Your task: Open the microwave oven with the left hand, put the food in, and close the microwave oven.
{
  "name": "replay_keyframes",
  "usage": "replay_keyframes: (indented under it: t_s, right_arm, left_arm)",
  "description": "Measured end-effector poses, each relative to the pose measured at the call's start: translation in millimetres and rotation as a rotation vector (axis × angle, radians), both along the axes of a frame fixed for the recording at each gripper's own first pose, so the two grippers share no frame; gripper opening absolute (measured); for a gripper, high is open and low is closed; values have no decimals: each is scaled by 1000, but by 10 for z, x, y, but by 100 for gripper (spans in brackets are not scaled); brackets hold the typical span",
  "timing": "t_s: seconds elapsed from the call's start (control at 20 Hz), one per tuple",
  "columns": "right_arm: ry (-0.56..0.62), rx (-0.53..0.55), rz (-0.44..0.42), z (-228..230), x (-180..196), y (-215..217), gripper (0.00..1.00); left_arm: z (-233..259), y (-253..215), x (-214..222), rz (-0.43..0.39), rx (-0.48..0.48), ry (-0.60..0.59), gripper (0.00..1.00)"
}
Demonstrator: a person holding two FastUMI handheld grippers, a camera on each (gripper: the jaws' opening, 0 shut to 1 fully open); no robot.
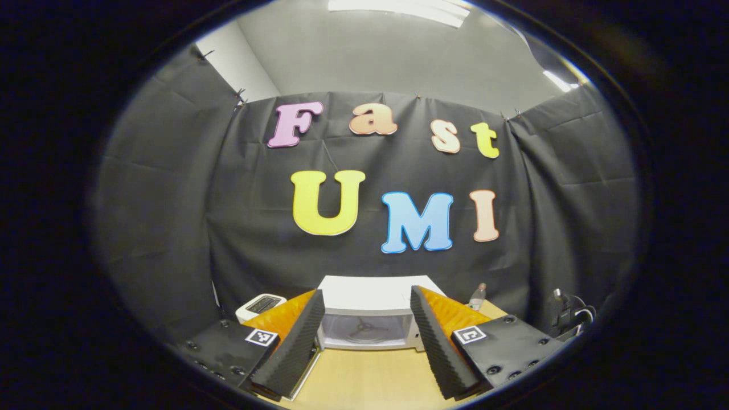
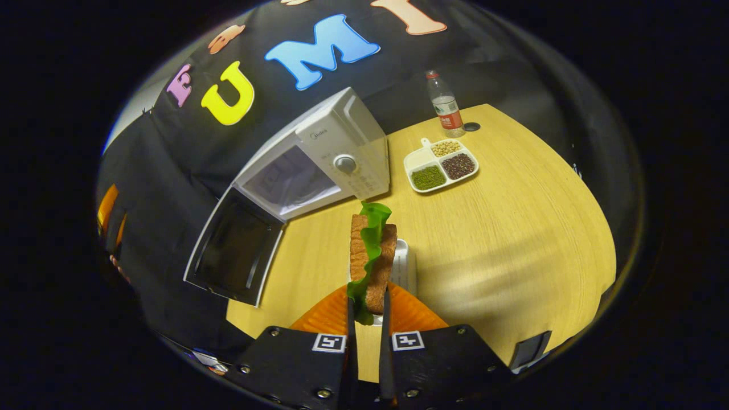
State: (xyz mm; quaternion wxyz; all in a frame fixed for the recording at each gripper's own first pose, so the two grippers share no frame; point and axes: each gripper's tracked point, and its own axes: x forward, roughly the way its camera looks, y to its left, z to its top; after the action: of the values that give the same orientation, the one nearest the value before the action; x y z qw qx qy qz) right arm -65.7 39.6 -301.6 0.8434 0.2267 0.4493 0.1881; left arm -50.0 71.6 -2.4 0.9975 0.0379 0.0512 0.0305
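1. White and boxy, the microwave oven stood on the wooden table with its door swung fully open and lying out in front of its left side, as the right gripper view showed.
2. In the left gripper view the same oven faced the left gripper, whose jaws stood wide apart and held nothing; the bare cavity with its turntable hub showed between the fingers.
3. The opening step therefore looked done.
4. The food, a sandwich of brown bread with a green lettuce leaf, sat upright in the right gripper, both fingers clamped on its lower end.
5. The sandwich hung in front of the oven's control panel, near it but outside the cavity, above a small white dish on the table.
6. A divided tray of beans and a water bottle stood to the oven's right, apart from the work.
7. Judged from this, roughly a third was finished: the sandwich had yet to go inside, and the door had yet to be closed.
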Motion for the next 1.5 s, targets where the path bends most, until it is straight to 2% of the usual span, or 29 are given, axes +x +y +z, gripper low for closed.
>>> replay_keyframes:
  t_s: [0.25,0.3,0.45,0.7,1.0,1.2,1.5]
  right_arm:
    - [-42,277,-75,541,282,593,15]
    - [-45,328,-94,618,340,726,15]
    - [-43,444,-144,733,561,1087,15]
    - [-42,534,-250,678,916,1565,14]
    - [22,636,-384,374,1280,2018,15]
    - [51,641,-461,113,1528,2239,15]
    - [87,666,-633,-234,2036,2591,14]
  left_arm:
    - [188,338,54,-23,3,-27,98]
    - [232,439,71,-22,3,-34,96]
    - [347,695,103,-26,-12,-49,97]
    - [445,1163,167,-25,-33,-81,97]
    - [483,1572,197,-21,15,-79,96]
    - [416,1747,221,-13,18,-69,95]
    - [278,2049,214,15,10,-39,97]
